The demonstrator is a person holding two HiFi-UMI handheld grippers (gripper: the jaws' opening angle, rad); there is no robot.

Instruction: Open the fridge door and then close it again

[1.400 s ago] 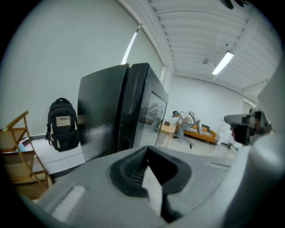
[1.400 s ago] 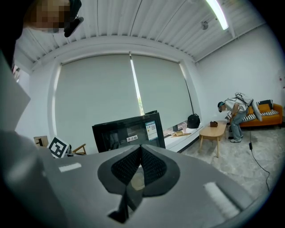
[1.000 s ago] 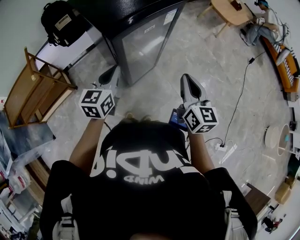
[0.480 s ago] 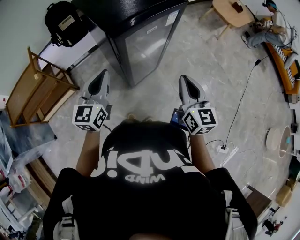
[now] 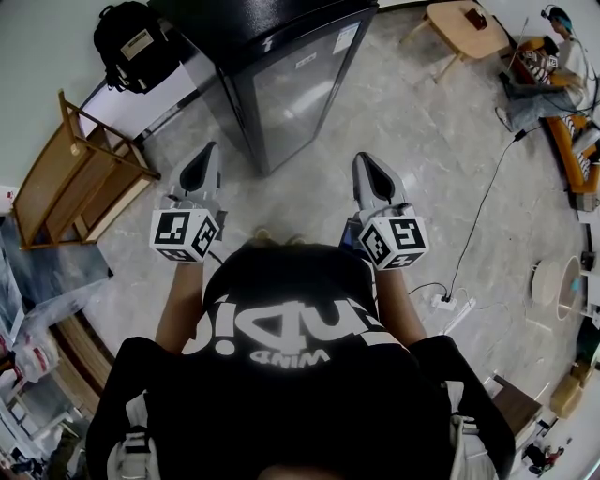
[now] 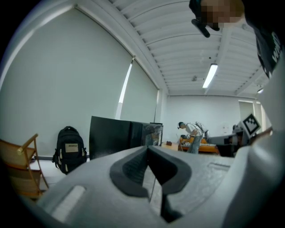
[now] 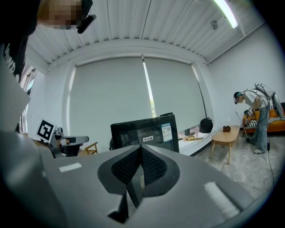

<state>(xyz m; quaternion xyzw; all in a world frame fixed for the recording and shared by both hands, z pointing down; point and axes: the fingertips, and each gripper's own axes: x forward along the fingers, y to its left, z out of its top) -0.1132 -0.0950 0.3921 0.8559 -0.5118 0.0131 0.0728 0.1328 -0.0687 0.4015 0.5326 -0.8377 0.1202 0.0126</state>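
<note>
Head view: fridge (image 5: 291, 89) door shut, well ahead of left gripper (image 5: 205, 153) and right gripper (image 5: 367, 159); both jaws together, empty. Best to part one pair before reaching the door edge.

Ahead on your left, a black backpack (image 5: 131, 42) stands by the wall, a wooden chair (image 5: 80, 173) nearer you. On your right, a black cable (image 5: 483, 202) crosses the floor; beyond it are a small wooden desk (image 5: 459, 23) and a person (image 5: 553, 61).
</note>
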